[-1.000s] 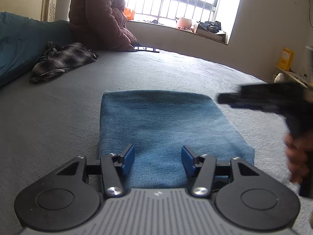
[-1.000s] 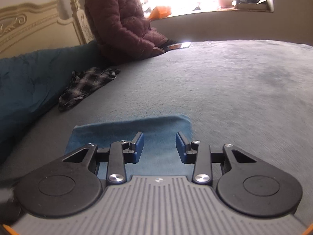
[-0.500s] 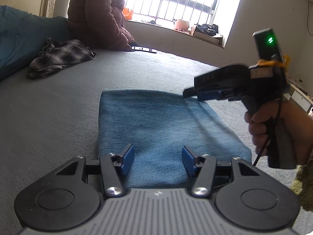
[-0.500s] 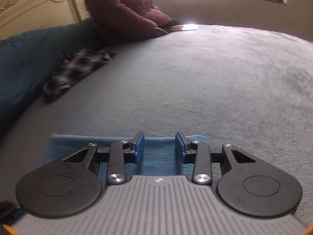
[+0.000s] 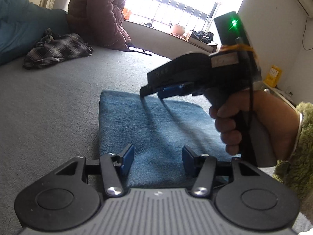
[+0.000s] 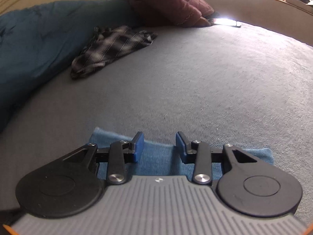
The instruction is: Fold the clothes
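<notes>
In the left wrist view, the left gripper (image 5: 158, 161) is held low over the near end of the folded jeans (image 5: 154, 129), which are laid flat as a blue rectangle on the grey bed cover (image 5: 49, 105); its blue pads (image 5: 127, 159) are set apart with only denim seen in the gap, and nothing is clamped between them; the right gripper (image 5: 154, 94) is seen from the side above the far half of the jeans, carried by a right hand (image 5: 234, 125) in a fuzzy green sleeve (image 5: 293, 146), with a green light lit on its top and its shadow thrown across the cloth; whether its tips touch the denim cannot be told from here; a crumpled plaid garment (image 5: 56, 51) is left well apart at the far left, beside a dark teal quilt (image 5: 21, 29), and a seated person in a maroon padded jacket (image 5: 97, 13) is placed at the bed's far edge below a barred window (image 5: 176, 2). In the right wrist view, the right gripper (image 6: 160, 145) is pointed down at the far edge of the folded jeans (image 6: 156, 162), whose blue border is seen just under and behind the fingers; its pads (image 6: 138, 146) are parted a moderate way and nothing is gripped; the plaid garment (image 6: 111, 49) is seen further off on the bed cover (image 6: 215, 90), against the teal quilt (image 6: 35, 45).
</notes>
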`<state>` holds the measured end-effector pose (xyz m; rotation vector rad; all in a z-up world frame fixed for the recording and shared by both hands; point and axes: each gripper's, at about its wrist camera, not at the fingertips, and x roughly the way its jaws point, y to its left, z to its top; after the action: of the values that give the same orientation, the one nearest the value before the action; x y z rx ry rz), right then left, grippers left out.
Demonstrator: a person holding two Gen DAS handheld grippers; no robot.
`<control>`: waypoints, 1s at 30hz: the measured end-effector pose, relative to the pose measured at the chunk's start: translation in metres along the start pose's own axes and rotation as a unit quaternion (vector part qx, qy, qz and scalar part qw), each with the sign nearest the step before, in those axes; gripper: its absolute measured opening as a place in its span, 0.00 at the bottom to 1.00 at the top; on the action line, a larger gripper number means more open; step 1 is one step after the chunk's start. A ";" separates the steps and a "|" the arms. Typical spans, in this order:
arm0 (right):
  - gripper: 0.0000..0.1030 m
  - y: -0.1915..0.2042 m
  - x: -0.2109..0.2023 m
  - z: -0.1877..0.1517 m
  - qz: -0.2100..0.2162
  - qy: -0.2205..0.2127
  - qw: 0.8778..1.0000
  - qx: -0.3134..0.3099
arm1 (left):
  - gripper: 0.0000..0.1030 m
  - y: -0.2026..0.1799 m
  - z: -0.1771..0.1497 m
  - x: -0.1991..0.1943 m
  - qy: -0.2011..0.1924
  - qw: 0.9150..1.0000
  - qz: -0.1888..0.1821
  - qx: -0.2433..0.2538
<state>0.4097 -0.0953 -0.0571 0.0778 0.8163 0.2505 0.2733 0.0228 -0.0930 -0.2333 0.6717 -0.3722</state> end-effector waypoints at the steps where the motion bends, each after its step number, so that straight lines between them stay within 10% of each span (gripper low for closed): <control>1: 0.35 0.001 -0.004 0.002 0.000 -0.004 1.000 -0.003 | 0.54 0.001 0.000 0.000 0.000 1.000 -0.003 -0.001; 15: 0.48 -0.090 -0.097 -0.061 -0.056 -0.048 0.982 0.176 | 0.59 0.008 0.005 -0.002 0.006 1.000 -0.024 -0.005; 24: 0.72 -0.160 -0.113 -0.120 0.027 -0.042 0.931 0.361 | 0.84 0.027 0.017 -0.018 -0.012 0.998 0.025 -0.058; 30: 0.77 -0.165 -0.096 -0.128 0.082 -0.015 0.921 0.381 | 0.89 0.066 0.017 -0.007 0.035 0.983 -0.031 -0.176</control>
<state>0.2851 -0.2825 -0.1036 0.8845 0.8389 0.0744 0.2963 0.0868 -0.0980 -0.5804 0.8001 -0.3215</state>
